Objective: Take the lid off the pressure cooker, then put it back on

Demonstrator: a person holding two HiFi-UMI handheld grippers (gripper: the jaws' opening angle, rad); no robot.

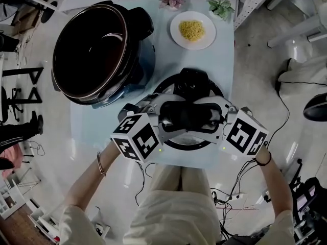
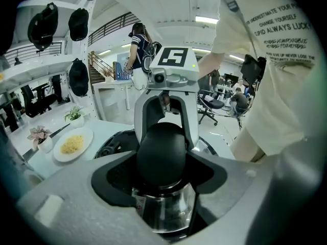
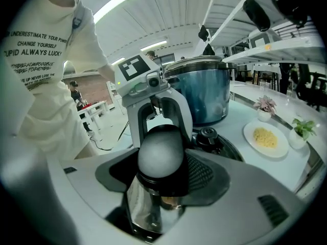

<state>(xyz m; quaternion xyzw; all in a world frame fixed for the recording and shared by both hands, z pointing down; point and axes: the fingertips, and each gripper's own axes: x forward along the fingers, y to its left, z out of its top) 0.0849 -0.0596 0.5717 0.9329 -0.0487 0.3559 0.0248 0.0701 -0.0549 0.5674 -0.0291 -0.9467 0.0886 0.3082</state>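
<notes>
Gripping now: left gripper [image 1: 166,119] and right gripper [image 1: 212,117] fingers are both clenched on the knob [image 2: 161,154]; they meet from opposite sides
Lid [image 1: 190,81]: flat on the desk [image 1: 225,55]; just beside the open pot [image 1: 92,55], not on it
Bearing: pot lies up-left of my fingers in the head view; left gripper nearer
Next, I judge: lift level; carry over the rim

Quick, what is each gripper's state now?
Left gripper: closed on the round black knob of the dark pressure-cooker lid.
Right gripper: closed on the same knob.
</notes>
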